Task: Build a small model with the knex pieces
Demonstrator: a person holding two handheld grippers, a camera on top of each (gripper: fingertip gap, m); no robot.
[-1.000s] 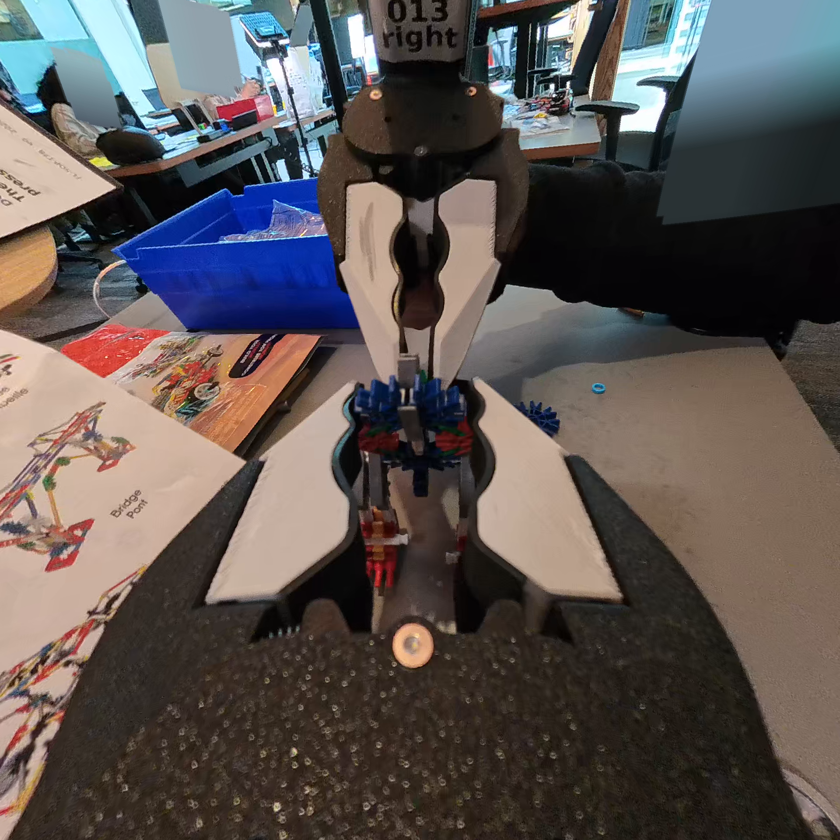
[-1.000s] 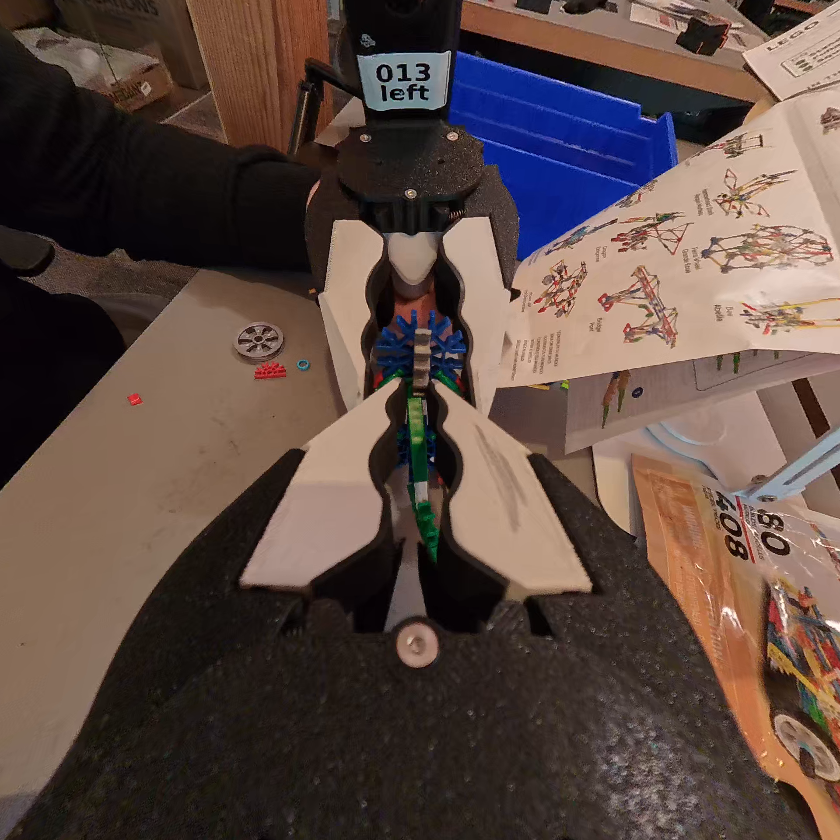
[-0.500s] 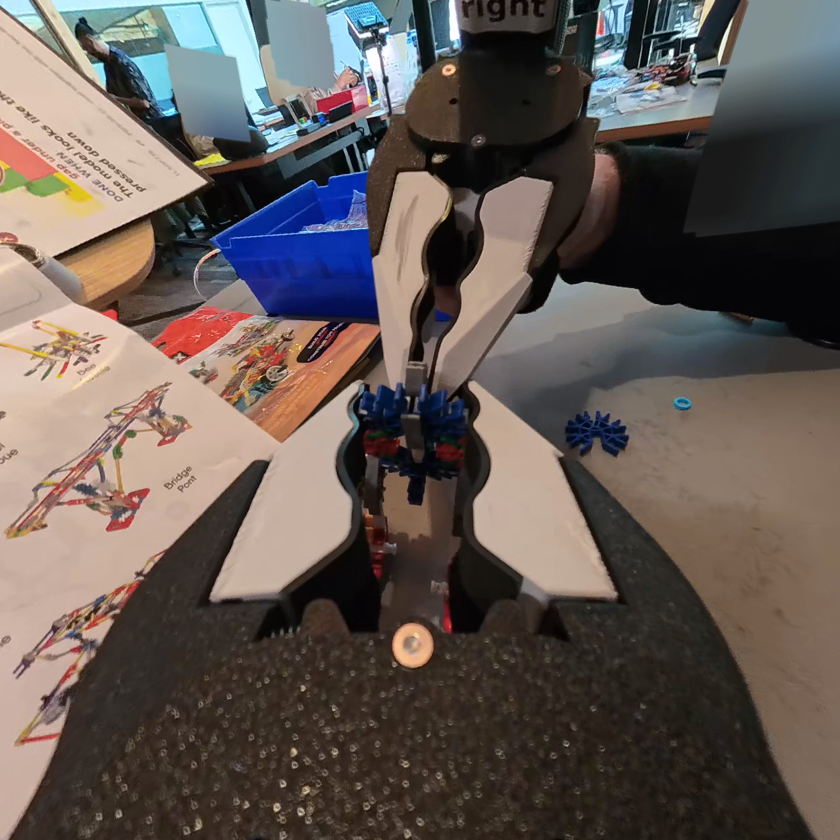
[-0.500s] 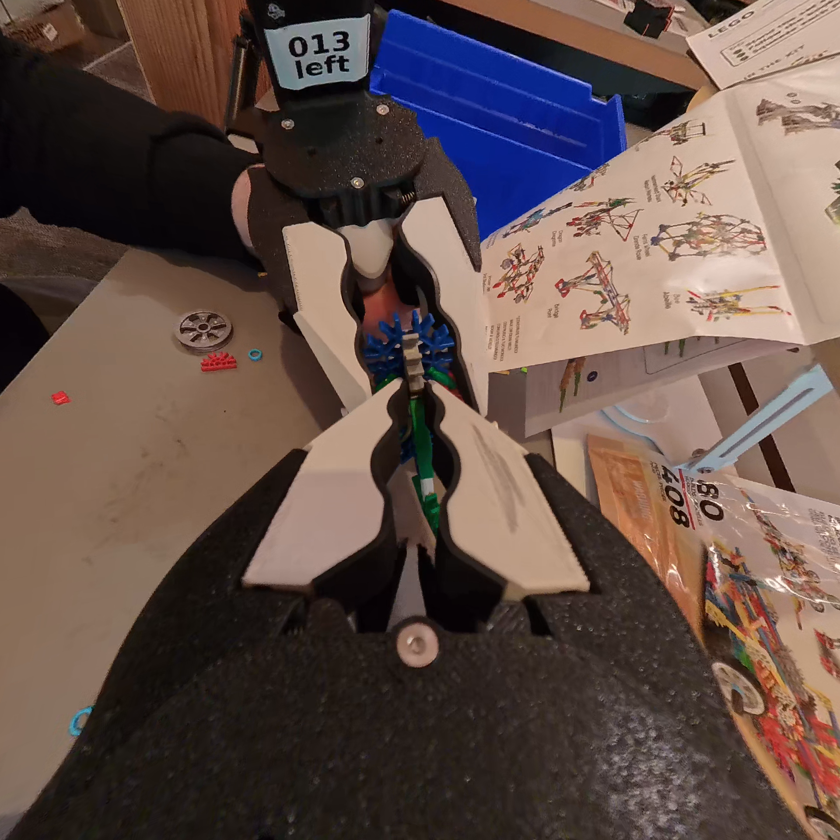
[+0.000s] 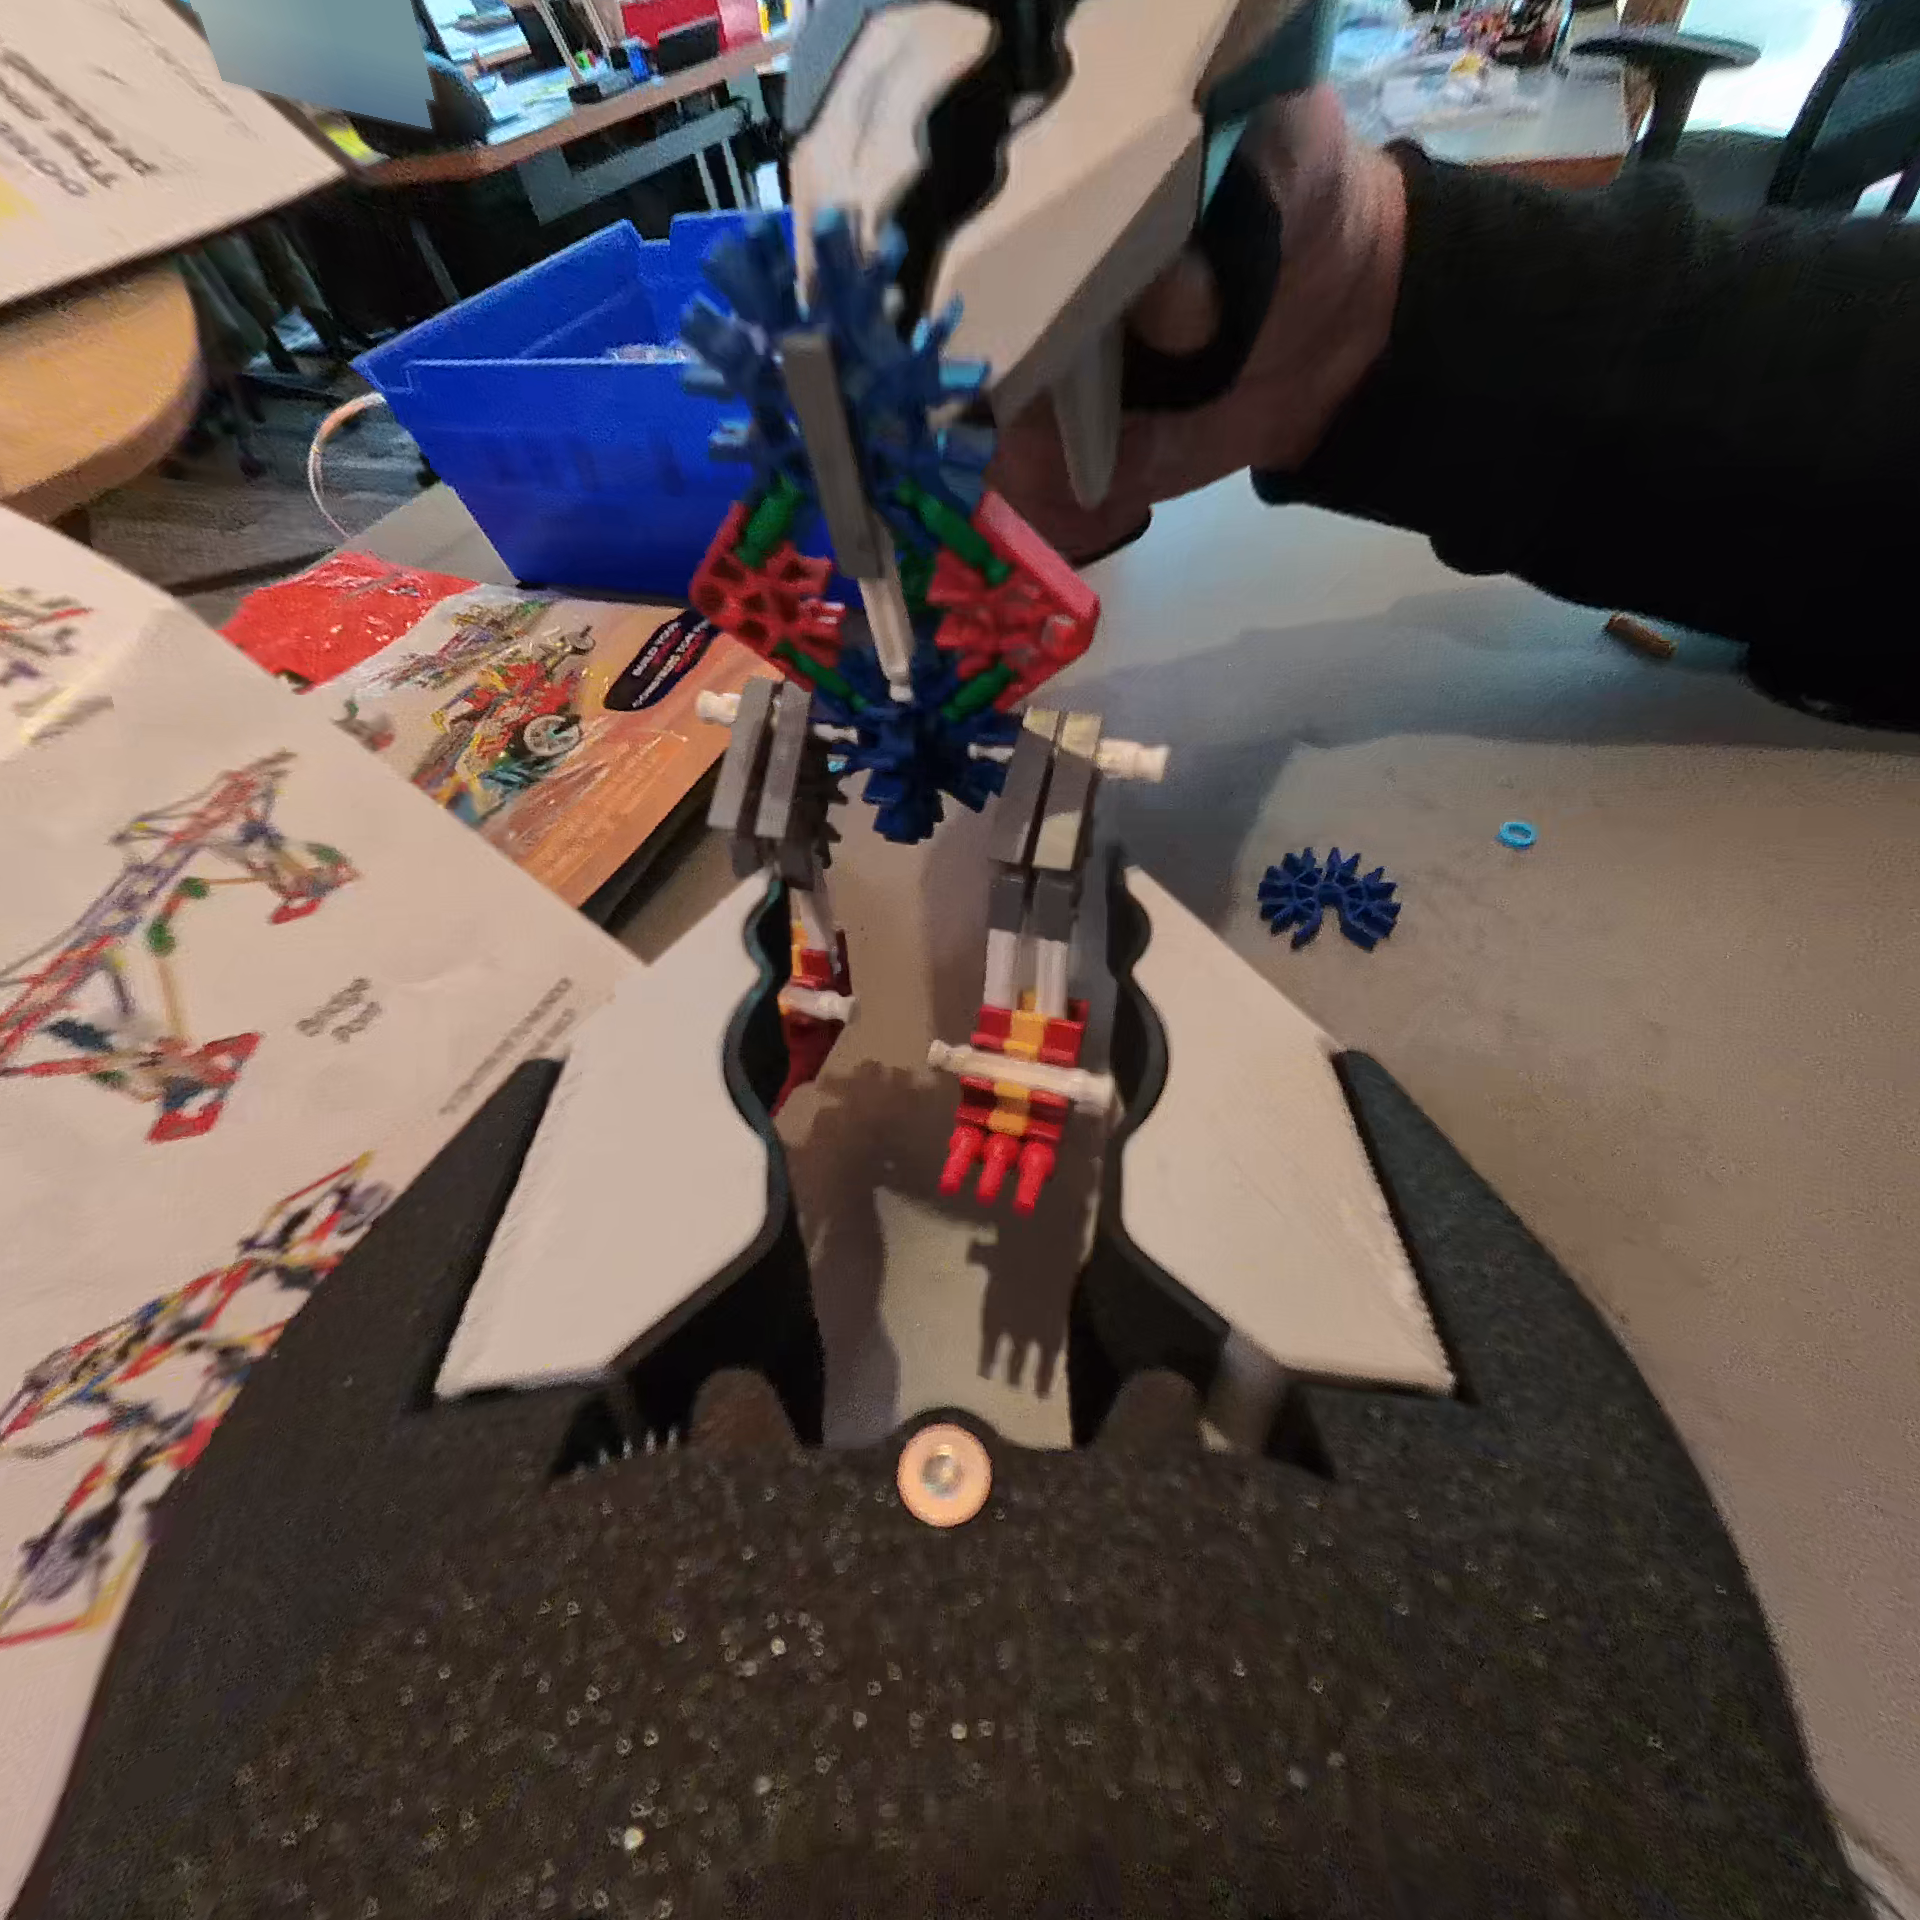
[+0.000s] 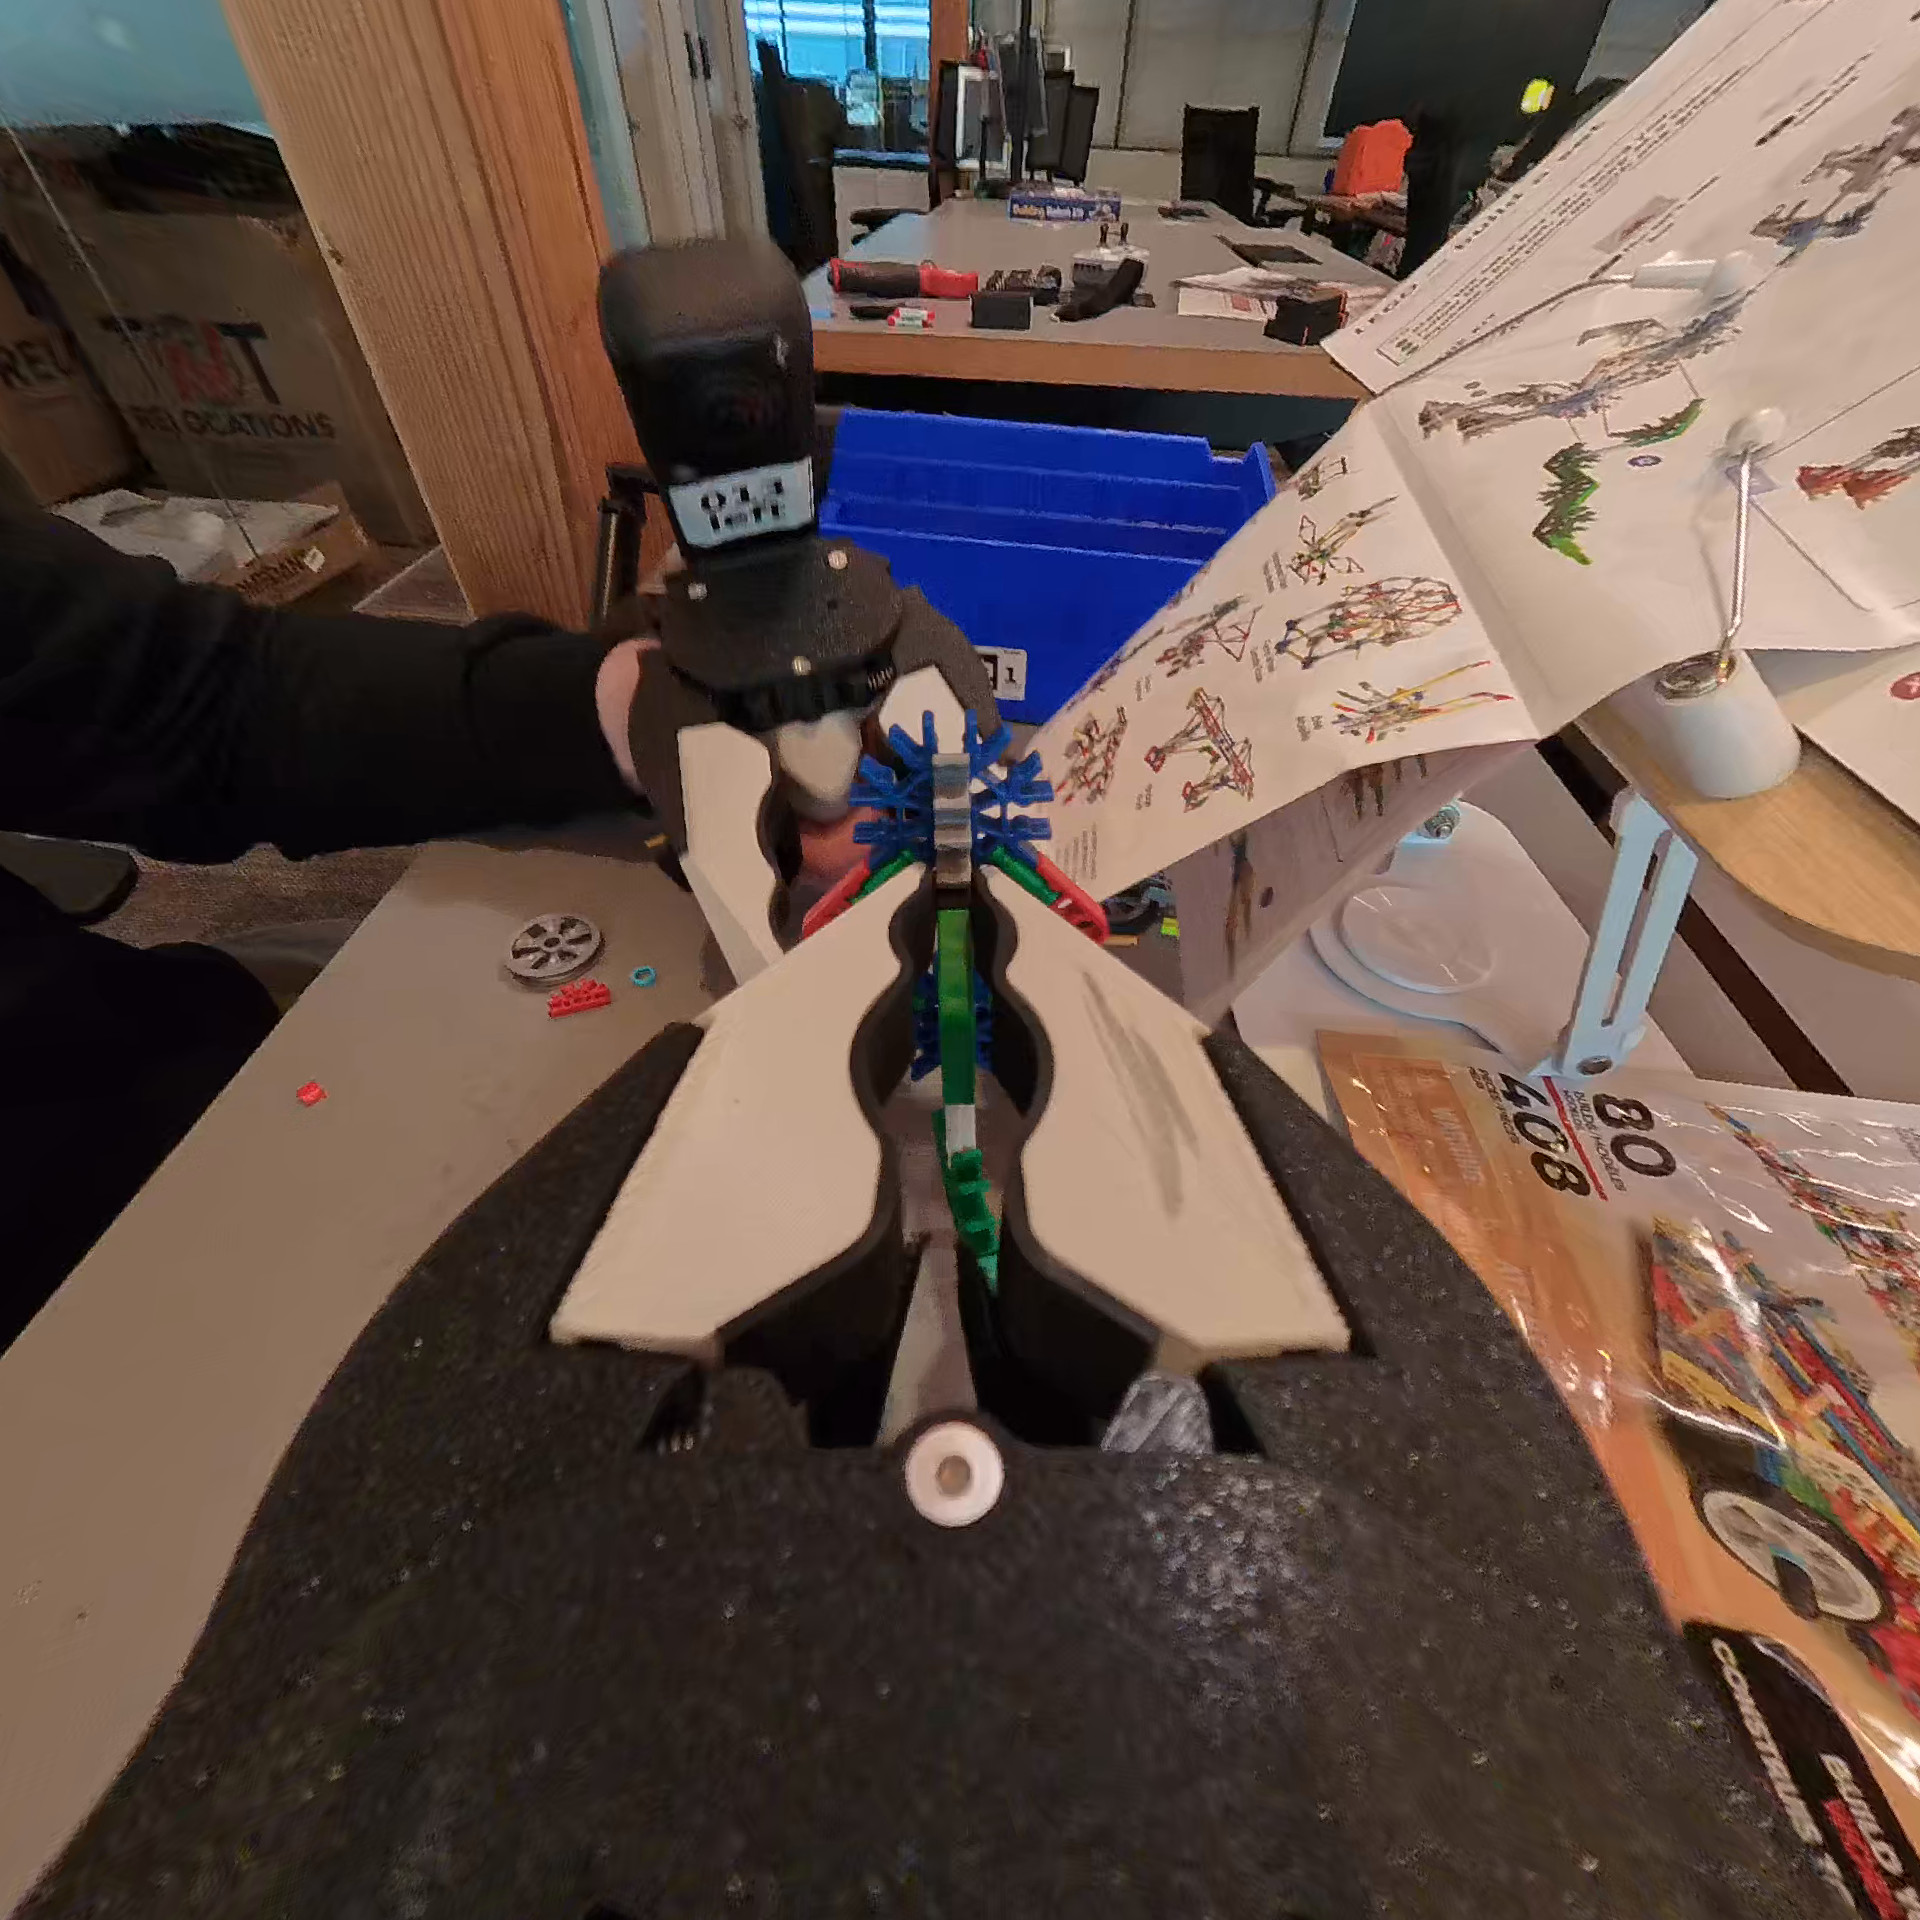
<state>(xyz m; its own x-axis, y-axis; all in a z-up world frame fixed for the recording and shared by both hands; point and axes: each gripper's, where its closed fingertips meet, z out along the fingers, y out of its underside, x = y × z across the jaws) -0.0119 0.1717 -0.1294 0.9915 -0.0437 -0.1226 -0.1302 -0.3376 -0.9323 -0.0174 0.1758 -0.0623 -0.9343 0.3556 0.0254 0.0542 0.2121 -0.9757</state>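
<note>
Right gripper point(image 6: 954, 883) pinched tight on rod-and-connector toy model point(image 5: 894, 582), near its blue top. Model tilted, up off grey table point(image 5: 1558, 1039). Left gripper point(image 5: 948, 883) wide, toy's legs between fingers, touch unclear. Loose blue connector point(image 5: 1328, 899) on right, blue bin point(image 5: 540, 416) behind. Thin pinch: toy may swing.

Glossy plastic model point(image 5: 894, 623), matt grainy table point(image 5: 1558, 1039), paper sheet point(image 5: 208, 935)

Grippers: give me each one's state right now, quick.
Left gripper: open, with the legs of the rod-and-connector toy model between its fingers.
Right gripper: shut on the rod-and-connector toy model.
</note>
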